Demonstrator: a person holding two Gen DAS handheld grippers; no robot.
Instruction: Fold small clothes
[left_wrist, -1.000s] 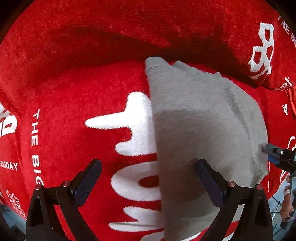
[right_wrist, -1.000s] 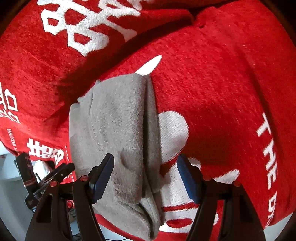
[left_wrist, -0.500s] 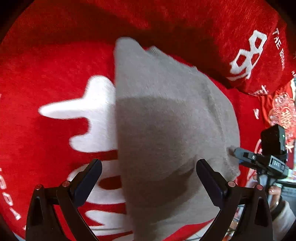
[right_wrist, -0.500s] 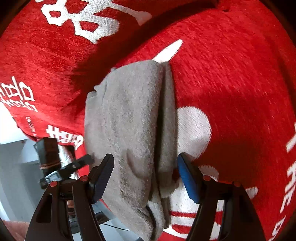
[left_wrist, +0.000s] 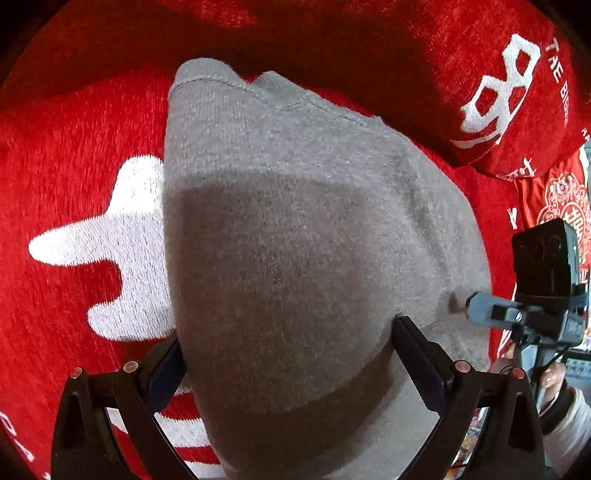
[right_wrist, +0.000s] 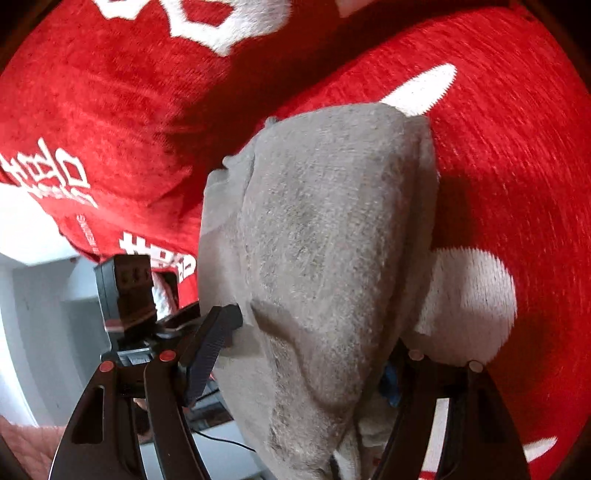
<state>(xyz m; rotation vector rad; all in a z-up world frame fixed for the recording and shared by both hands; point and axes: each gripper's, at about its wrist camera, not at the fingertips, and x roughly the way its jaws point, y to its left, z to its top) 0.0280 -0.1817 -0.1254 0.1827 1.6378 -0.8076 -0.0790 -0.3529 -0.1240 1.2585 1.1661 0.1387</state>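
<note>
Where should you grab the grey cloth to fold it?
Probably by its near edge, coming in low from the front. The grey cloth lies folded and flat on the red blanket, and that edge sits between the open fingers of the left gripper and the right gripper.

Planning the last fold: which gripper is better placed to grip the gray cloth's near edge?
Probably the left gripper: its open fingers straddle the gray cloth squarely. The right gripper sits over the bunched side edge.
</note>
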